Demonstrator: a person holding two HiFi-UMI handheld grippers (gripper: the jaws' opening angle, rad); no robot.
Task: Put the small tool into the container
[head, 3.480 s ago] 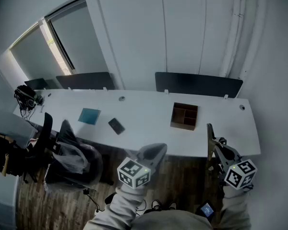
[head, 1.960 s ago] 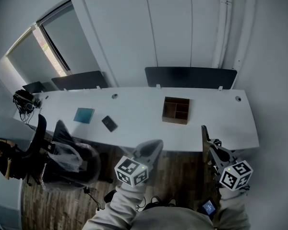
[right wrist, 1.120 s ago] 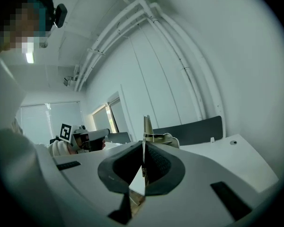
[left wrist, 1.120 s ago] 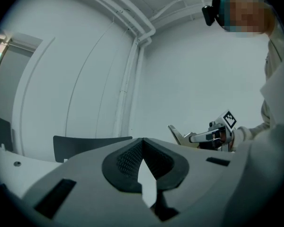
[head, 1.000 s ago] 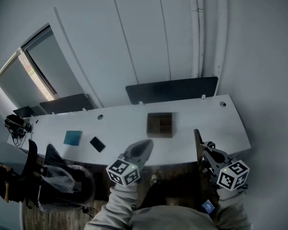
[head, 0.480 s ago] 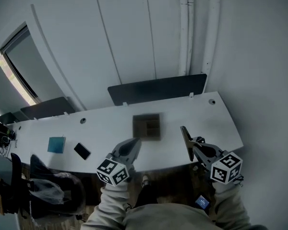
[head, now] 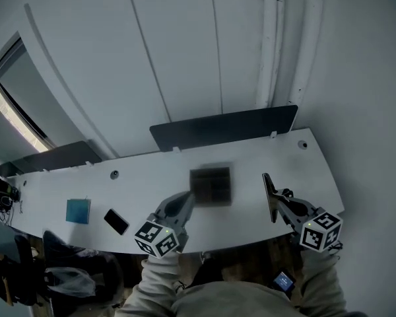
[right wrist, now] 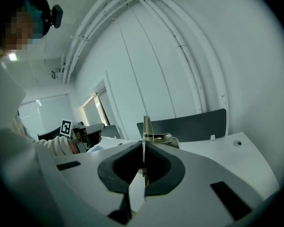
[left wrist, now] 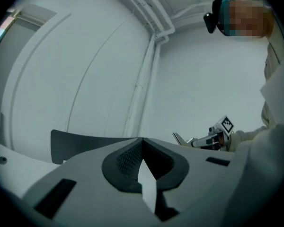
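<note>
Office: 1 long white desk [head: 152,177] with dark divider screens [head: 224,127], round cable grommets [head: 114,174] and a blind-covered window [head: 6,78].

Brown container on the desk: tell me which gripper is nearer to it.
Left. In the head view the left gripper sits just beside the container, at its near left corner; the right gripper, shut on the small tool, hangs farther off to its right.

Head view looks steeply down from above the worktop [head: 284,157]'s near edge; both gripper views skim low across it toward the wall [head: 185,45].
</note>
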